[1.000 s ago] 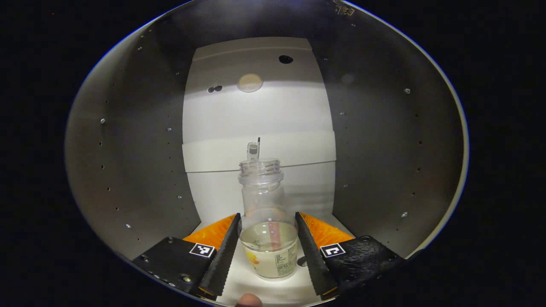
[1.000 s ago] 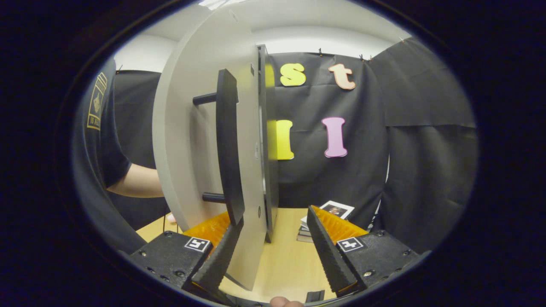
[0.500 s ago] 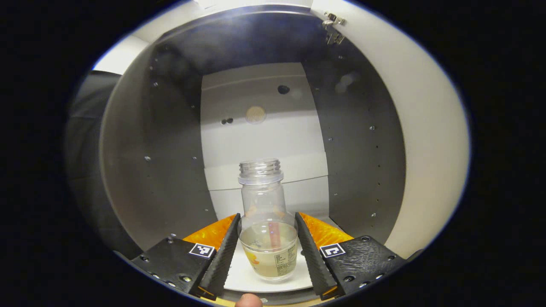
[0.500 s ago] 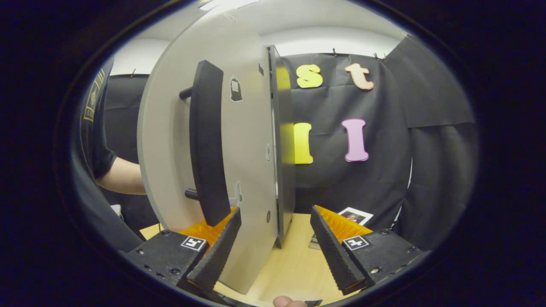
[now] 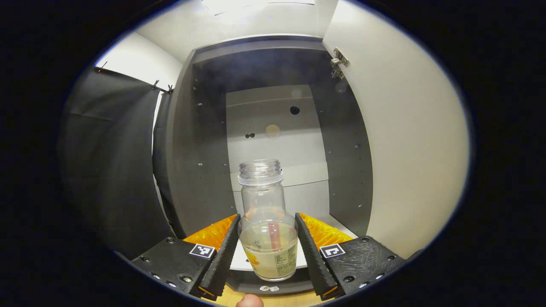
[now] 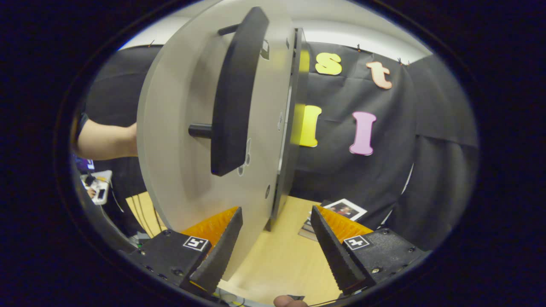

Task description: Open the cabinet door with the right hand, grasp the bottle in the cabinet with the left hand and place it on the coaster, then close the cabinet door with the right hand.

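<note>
One bottle (image 5: 268, 230), and it sits squeezed between both fingers of the left gripper (image 5: 268, 249), held upright just in front of the cabinet (image 5: 200, 170), whose dark inside and pale back wall gape behind it! It's clear glass or plastic, no cap on its threaded mouth, a pale liquid filling the lower part and a small label low on the front. By my reading the bottle is out of the cabinet or very nearly so, and the carry to the coaster and the shutting of the door remain; no coaster is in sight here. Over in the right gripper view, the cabinet door (image 6: 187, 140) stands swung wide, its dark bar handle (image 6: 233, 91) above the right gripper (image 6: 276, 243), whose fingers are spread apart, gripping nothing, over the wooden table (image 6: 281, 256).
</note>
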The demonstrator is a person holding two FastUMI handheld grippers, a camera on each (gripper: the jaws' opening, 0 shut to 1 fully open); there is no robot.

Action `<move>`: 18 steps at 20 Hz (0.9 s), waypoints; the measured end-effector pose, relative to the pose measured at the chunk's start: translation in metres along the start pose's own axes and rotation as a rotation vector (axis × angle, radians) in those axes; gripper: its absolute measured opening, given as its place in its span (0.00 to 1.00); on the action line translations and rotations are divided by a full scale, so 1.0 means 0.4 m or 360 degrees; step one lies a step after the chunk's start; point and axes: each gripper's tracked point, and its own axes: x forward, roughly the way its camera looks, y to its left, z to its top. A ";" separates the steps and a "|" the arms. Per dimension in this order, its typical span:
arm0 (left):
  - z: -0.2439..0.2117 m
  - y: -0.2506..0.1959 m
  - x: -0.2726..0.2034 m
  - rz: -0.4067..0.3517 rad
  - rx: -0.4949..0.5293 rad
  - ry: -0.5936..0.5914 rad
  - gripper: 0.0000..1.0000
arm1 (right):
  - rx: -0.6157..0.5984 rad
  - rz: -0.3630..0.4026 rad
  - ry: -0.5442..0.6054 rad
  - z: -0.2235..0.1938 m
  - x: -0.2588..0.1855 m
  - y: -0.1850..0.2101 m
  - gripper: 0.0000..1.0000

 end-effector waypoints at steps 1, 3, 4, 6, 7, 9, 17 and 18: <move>-0.009 0.014 -0.014 0.0003 -0.0012 0.0006 0.84 | -0.0037 -0.0050 0.0015 -0.007 0.006 -0.008 1.00; -0.029 0.050 -0.043 0.0009 -0.0035 0.0015 0.84 | -0.0063 -0.0136 0.0065 -0.028 -0.005 -0.016 0.99; -0.047 0.072 -0.054 0.0014 -0.0046 0.0028 0.84 | -0.0058 -0.0175 0.0094 -0.042 -0.016 -0.015 0.99; -0.081 0.119 -0.077 0.0034 -0.0056 0.0041 0.75 | -0.0041 -0.0234 0.0147 -0.080 -0.054 0.000 1.00; -0.104 0.146 -0.090 0.0054 -0.0057 0.0050 0.75 | -0.0033 -0.0253 0.0180 -0.094 -0.069 0.013 1.00; -0.164 0.192 -0.106 0.0089 -0.0065 0.0080 0.75 | -0.0032 -0.0307 0.0222 -0.107 -0.080 0.018 1.00; -0.354 0.360 -0.181 0.0227 -0.0039 0.0036 0.75 | 0.0019 -0.0436 0.0406 -0.246 -0.089 0.054 1.00; -0.377 0.366 -0.196 0.0236 -0.0009 0.0025 0.75 | 0.0049 -0.0453 0.0418 -0.254 -0.084 0.052 1.00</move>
